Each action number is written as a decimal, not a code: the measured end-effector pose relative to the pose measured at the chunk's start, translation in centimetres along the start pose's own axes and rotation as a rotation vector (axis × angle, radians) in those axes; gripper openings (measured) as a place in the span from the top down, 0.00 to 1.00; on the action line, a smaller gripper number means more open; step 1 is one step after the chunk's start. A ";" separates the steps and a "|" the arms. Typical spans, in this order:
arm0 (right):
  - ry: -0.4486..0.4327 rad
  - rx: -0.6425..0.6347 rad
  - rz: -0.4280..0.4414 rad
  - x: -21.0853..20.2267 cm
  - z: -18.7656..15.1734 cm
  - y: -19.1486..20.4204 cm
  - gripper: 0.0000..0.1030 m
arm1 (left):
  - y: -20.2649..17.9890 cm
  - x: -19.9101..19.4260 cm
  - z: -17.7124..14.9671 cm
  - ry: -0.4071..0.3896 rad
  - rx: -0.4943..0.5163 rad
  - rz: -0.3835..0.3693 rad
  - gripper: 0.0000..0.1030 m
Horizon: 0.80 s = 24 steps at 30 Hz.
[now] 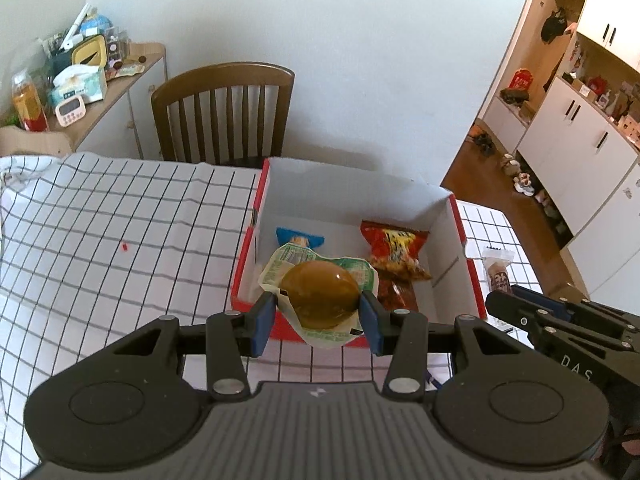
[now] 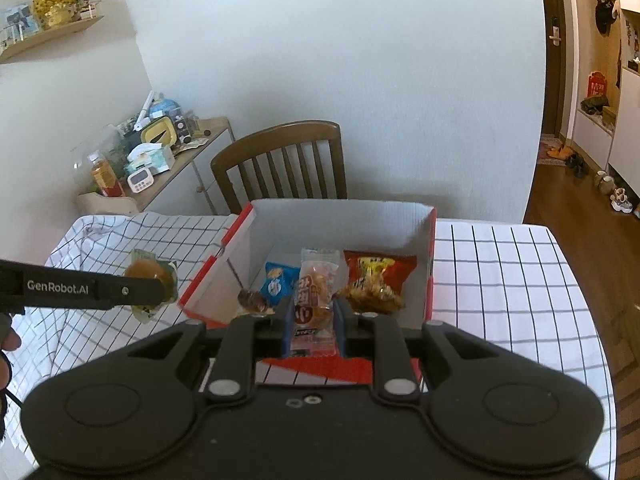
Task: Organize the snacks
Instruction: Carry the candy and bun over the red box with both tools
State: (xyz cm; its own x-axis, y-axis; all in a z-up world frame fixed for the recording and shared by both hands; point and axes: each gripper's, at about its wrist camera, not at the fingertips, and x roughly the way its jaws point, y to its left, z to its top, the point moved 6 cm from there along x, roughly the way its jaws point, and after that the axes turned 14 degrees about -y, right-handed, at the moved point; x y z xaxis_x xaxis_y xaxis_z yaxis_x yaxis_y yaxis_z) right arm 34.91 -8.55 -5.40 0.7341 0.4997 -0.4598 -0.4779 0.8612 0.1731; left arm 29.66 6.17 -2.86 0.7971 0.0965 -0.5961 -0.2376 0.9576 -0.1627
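From the left wrist, your left gripper [image 1: 318, 312] has its jaws clamped on a brown jelly cup [image 1: 320, 294] with a green-printed lid, held above the near edge of the red-sided box [image 1: 452, 264]; inside the box lie a blue packet [image 1: 300, 238] and a red snack bag [image 1: 394, 252]; the box sits on the worktop [image 1: 120, 220] with its checked cloth, a wooden chair [image 1: 224, 112] behind it; your right gripper [image 1: 516, 300] shows at the right edge, carrying a clear wrapped cake [image 1: 498, 272]. From the right wrist, your right gripper [image 2: 312, 320] has its jaws closed on that clear wrapped cake [image 2: 316, 296], upright between them and in front of the box [image 2: 424, 232]; the blue packet [image 2: 278, 280] and red snack bag [image 2: 376, 276] lie on the box floor beyond; the left gripper [image 2: 160, 288] reaches in from the left with the jelly cup [image 2: 148, 276] over the cloth just left of the box.
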 end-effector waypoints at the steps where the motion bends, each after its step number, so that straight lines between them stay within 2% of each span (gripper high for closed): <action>1: 0.002 0.000 0.000 0.4 0.2 -0.1 0.80 | 0.0 0.4 0.2 0.000 0.000 0.004 0.57; 11: 0.059 0.006 0.009 5.0 0.9 -1.2 0.80 | 0.1 5.4 2.2 0.031 0.009 0.040 0.57; 24: 0.165 0.005 -0.004 10.9 -1.2 -2.7 0.80 | 1.0 11.9 1.3 0.106 0.013 0.093 0.57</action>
State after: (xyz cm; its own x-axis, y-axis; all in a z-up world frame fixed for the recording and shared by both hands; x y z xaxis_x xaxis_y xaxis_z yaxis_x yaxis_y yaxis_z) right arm 43.61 -5.48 -11.97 0.6466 0.4744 -0.5974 -0.4721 0.8640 0.1750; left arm 39.64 8.61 -9.12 0.7086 0.1564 -0.6880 -0.3000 0.9494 -0.0931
